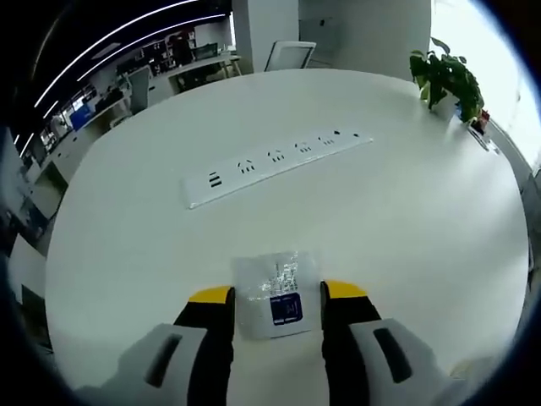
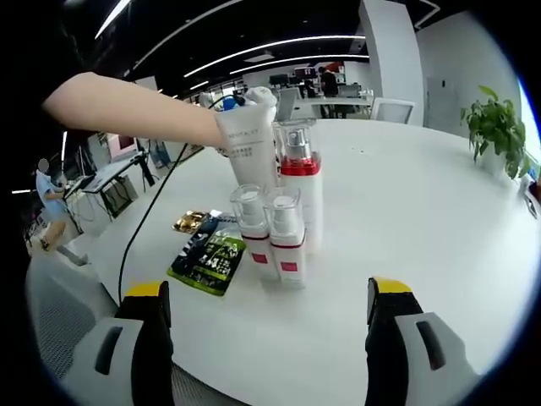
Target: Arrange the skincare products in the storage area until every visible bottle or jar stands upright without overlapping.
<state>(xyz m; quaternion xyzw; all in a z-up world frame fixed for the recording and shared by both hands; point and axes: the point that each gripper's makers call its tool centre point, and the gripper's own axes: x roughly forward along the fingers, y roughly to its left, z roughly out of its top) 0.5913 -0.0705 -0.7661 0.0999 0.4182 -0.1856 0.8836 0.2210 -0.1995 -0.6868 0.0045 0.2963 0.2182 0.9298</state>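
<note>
A clear flat sachet with a blue label [image 1: 281,306] lies on the white table [image 1: 406,211], between the yellow-tipped jaws of my left gripper [image 1: 277,293]. The jaws stand open, close to the sachet's two side edges. In the right gripper view, two small bottles with clear caps and red bands [image 2: 272,233] stand upright side by side. A taller red-banded bottle [image 2: 301,182] stands right behind them. A person's arm reaches in from the left and holds a white tube [image 2: 247,139] upright beside it. My right gripper [image 2: 269,293] is wide open in front of the bottles, holding nothing.
A dark and green sachet [image 2: 207,254] and a gold one [image 2: 189,222] lie flat to the left of the bottles, beside a black cable [image 2: 148,222]. A long white power strip [image 1: 275,158] crosses the table. A potted plant [image 1: 446,78] stands at the far edge.
</note>
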